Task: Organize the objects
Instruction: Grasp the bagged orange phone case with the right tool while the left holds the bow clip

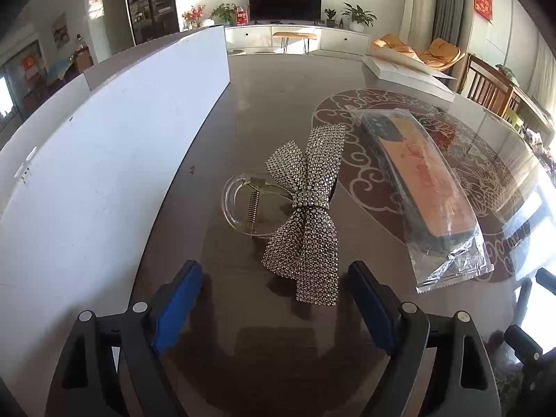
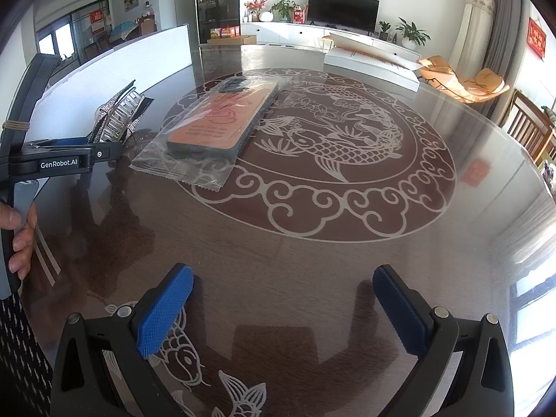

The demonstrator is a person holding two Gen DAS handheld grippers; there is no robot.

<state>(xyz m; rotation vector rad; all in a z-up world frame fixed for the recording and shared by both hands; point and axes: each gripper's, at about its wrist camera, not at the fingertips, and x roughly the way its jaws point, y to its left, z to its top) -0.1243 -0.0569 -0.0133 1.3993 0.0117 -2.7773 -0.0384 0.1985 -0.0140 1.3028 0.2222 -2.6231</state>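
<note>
A rhinestone bow hair clip [image 1: 307, 205] with a clear plastic claw lies on the glass table, just ahead of my left gripper [image 1: 274, 286], which is open and empty. The bow's lower tail reaches between the blue pads [image 1: 179, 307]. A phone case in a clear plastic bag [image 1: 422, 187] lies to the right of the clip. In the right wrist view the bagged phone case [image 2: 222, 121] lies at centre left and the hair clip [image 2: 120, 118] stands at far left beside the left gripper's body [image 2: 52, 160]. My right gripper [image 2: 283, 292] is open and empty above bare table.
A long white box [image 1: 104, 160] stands along the table's left side. A flat white box [image 1: 406, 73] lies at the far right of the table, also in the right wrist view [image 2: 371, 62]. Wooden chairs [image 2: 531, 128] stand at the right edge. The round table [image 2: 312, 264] has a fish pattern.
</note>
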